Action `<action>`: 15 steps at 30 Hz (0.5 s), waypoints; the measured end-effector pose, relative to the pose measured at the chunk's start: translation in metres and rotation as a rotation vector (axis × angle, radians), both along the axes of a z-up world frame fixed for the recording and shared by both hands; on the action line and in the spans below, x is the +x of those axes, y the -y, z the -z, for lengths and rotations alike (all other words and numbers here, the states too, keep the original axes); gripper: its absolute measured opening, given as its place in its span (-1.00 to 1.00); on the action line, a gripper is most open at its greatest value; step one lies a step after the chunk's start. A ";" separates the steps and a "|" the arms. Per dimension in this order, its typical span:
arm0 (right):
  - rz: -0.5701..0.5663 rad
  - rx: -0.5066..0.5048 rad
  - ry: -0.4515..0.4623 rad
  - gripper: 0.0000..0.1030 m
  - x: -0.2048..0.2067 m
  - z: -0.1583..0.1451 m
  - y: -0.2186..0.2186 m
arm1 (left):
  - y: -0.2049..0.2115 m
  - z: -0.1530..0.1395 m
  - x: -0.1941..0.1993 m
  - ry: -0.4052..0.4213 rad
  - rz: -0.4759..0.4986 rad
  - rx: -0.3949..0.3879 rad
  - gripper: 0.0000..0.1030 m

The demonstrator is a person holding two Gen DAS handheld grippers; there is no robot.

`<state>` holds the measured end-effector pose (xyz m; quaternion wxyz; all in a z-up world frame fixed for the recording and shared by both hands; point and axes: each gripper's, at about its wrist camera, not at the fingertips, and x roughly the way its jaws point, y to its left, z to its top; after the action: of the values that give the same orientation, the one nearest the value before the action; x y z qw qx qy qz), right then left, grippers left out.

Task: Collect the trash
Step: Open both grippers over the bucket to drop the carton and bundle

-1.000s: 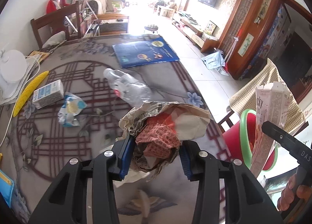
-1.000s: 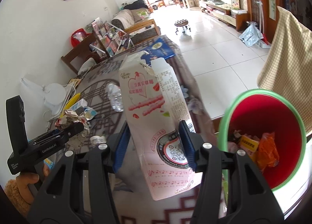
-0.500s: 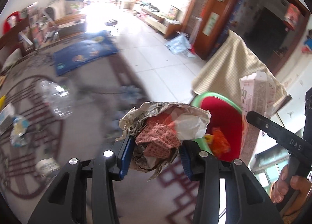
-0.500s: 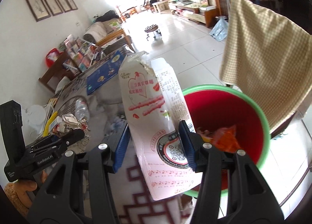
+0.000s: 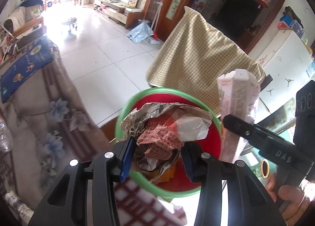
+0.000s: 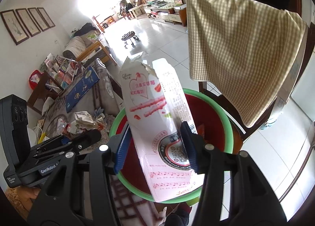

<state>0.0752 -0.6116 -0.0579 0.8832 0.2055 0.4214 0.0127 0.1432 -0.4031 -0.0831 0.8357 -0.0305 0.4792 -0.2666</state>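
Observation:
My left gripper [image 5: 157, 157] is shut on a crumpled paper wrapper [image 5: 167, 127], brown, white and red, and holds it over the red bin with a green rim [image 5: 126, 107]. My right gripper [image 6: 155, 149] is shut on a tall pink and white carton [image 6: 157, 119] with a torn top, held over the same bin [image 6: 226, 115]. The carton [image 5: 236, 107] and the right gripper also show at the right of the left wrist view. The wrapper [image 6: 84, 119] and left gripper show at the left of the right wrist view. Orange trash lies in the bin.
A chair draped with a yellow checked cloth [image 5: 198, 56] stands just behind the bin. The table with its patterned cloth [image 5: 39, 119] lies to the left, with a blue booklet [image 5: 25, 66] on it and a plastic bottle [image 6: 61, 125]. White tiled floor lies beyond.
Both grippers have swung right, from above the table to above the bin, each still holding its piece of trash. The bin now sits directly under both.

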 end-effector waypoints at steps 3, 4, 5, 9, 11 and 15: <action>0.008 0.001 0.003 -0.04 0.000 -0.001 0.003 | 0.013 0.000 0.003 -0.009 0.012 -0.018 -0.20; 0.009 -0.002 0.003 -0.04 0.001 -0.001 0.003 | 0.014 0.000 0.003 -0.010 0.013 -0.020 -0.17; 0.010 -0.005 0.004 -0.04 0.001 0.000 0.003 | 0.016 0.000 0.003 -0.011 0.015 -0.023 -0.09; 0.022 -0.005 0.001 0.04 0.003 0.001 0.006 | 0.018 0.001 0.005 -0.013 0.017 -0.019 0.19; 0.034 -0.003 0.002 0.30 0.003 0.002 0.008 | 0.015 0.001 0.005 -0.010 0.009 -0.012 0.32; 0.042 -0.012 0.007 0.39 0.006 0.001 0.009 | -0.001 -0.002 0.006 -0.010 -0.023 -0.020 0.36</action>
<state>0.0816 -0.6203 -0.0591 0.8859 0.2089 0.4142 -0.0075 0.1490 -0.4026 -0.0816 0.8360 -0.0456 0.4803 -0.2613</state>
